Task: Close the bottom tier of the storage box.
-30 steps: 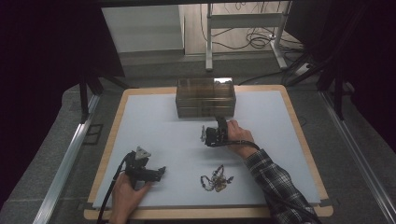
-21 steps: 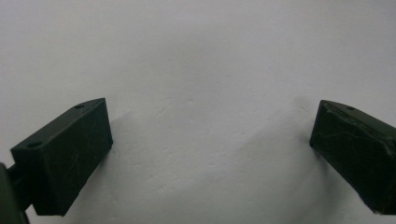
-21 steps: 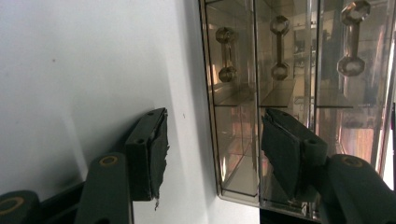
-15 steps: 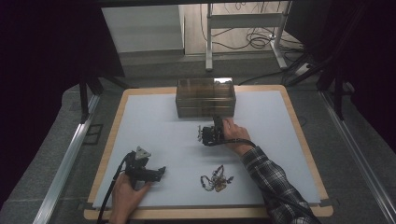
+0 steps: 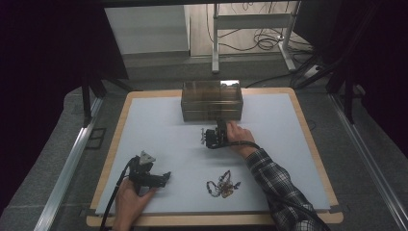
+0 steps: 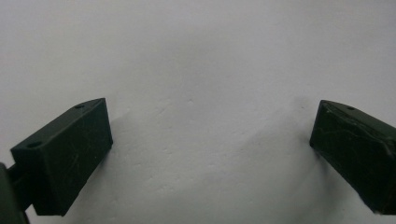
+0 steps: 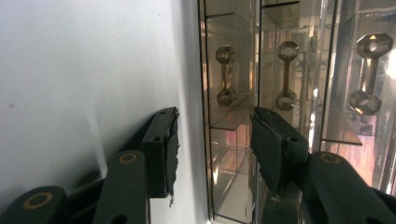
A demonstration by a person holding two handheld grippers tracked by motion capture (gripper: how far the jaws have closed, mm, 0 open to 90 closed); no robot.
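A brown see-through drawer box (image 5: 211,98) stands at the back middle of the white mat (image 5: 159,130). My right gripper (image 5: 219,127) lies on its side just in front of the box, pointing at it. In the right gripper view the drawer box (image 7: 289,70) shows several dumbbell-shaped handles (image 7: 227,74). The right gripper (image 7: 214,119) is a short way from the drawer fronts; its jaws have just been closing, with a gap left and nothing between them. My left gripper (image 5: 161,178) rests at the front left, and in its own view the left gripper (image 6: 210,135) stands wide open over bare mat.
A small tangle of jewellery (image 5: 222,184) lies on the mat near the front middle, between the two hands. The mat sits on a wooden board (image 5: 308,130) with metal rails at both sides. Behind the table are desk legs and cables.
The right hand has edged slightly to the left along the front of the box. The left hand and the jewellery have not moved.
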